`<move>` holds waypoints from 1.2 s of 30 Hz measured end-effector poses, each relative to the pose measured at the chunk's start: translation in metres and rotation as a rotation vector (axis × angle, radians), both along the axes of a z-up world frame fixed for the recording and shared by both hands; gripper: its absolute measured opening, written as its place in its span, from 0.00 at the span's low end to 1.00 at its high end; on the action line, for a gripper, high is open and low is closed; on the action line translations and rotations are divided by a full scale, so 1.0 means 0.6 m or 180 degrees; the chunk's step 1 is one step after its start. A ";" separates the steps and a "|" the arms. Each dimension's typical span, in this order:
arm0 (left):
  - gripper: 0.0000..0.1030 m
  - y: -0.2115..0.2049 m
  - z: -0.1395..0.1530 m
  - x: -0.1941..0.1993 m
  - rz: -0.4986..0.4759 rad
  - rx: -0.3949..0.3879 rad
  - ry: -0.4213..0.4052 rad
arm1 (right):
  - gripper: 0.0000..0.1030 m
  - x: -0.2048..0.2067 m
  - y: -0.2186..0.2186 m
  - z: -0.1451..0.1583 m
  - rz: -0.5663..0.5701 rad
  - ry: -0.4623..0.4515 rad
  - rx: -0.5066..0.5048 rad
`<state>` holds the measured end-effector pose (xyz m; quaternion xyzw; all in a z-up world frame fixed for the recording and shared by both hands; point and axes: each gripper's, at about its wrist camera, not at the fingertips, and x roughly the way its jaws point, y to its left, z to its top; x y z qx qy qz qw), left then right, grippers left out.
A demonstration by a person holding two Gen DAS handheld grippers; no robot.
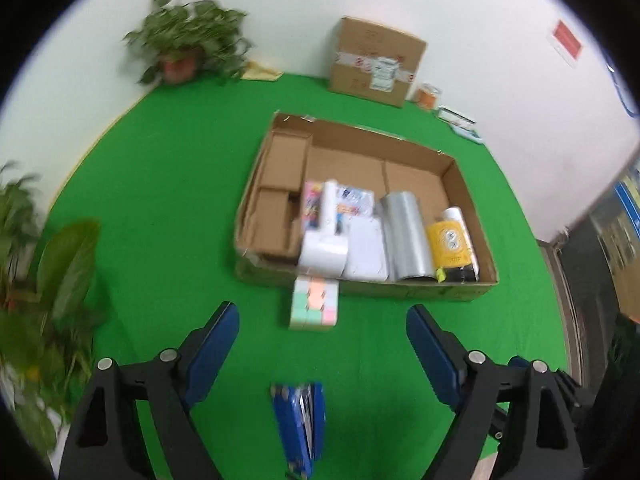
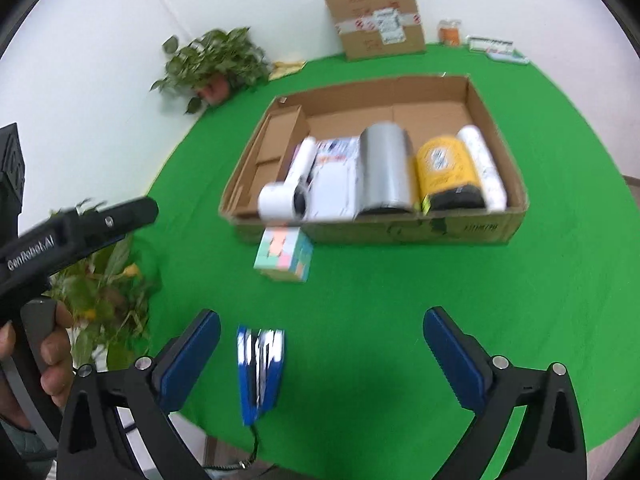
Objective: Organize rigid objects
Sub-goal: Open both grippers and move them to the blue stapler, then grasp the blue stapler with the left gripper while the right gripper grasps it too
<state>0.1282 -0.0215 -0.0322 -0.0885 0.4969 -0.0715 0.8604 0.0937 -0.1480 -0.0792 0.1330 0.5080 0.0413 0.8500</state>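
Observation:
An open cardboard box (image 1: pixel 464 184) (image 2: pixel 516 184) lies on the green cloth. It holds a white handled device (image 1: pixel 324 236) (image 2: pixel 288 188), a white flat box (image 1: pixel 366 252), a silver cylinder (image 1: pixel 406 236) (image 2: pixel 386 168), a yellow-and-black bottle (image 1: pixel 450 246) (image 2: pixel 446 172) and a white tube (image 2: pixel 482 164). A pastel cube (image 1: pixel 314 308) (image 2: pixel 284 256) sits just in front of the box. A blue stapler-like object (image 1: pixel 300 420) (image 2: pixel 260 368) lies nearer. My left gripper (image 1: pixel 322 332) and my right gripper (image 2: pixel 322 332) both hang open above the cloth, holding nothing.
A taped cardboard carton (image 1: pixel 376 60) (image 2: pixel 376 16) stands at the back wall beside an orange jar (image 1: pixel 426 94) and a small packet (image 1: pixel 460 120). Potted plants (image 1: pixel 188 40) (image 2: pixel 216 64) stand at the back left and left edge. A hand (image 2: pixel 52 360) holds the other gripper's handle.

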 end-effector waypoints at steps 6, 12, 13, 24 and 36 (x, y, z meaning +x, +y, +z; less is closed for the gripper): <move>0.83 0.013 -0.103 -0.040 -0.0110 -0.0008 0.1054 | 0.99 -0.032 0.037 -0.069 0.0318 0.0397 0.0194; 0.83 0.029 -0.205 -0.049 -0.0310 -0.0579 0.1640 | 0.99 -0.046 0.107 -0.159 0.0813 0.0922 0.0516; 0.83 0.032 -0.216 -0.044 -0.0330 -0.0643 0.1656 | 0.99 -0.045 0.119 -0.167 0.0867 0.0945 0.0438; 0.82 0.062 -0.347 0.016 -0.0415 -0.0963 0.2042 | 0.99 -0.012 0.150 -0.245 0.0486 0.1025 0.0393; 0.75 0.056 -0.385 0.009 -0.0611 -0.1323 0.2254 | 0.72 -0.020 0.183 -0.308 0.0237 0.1331 0.0279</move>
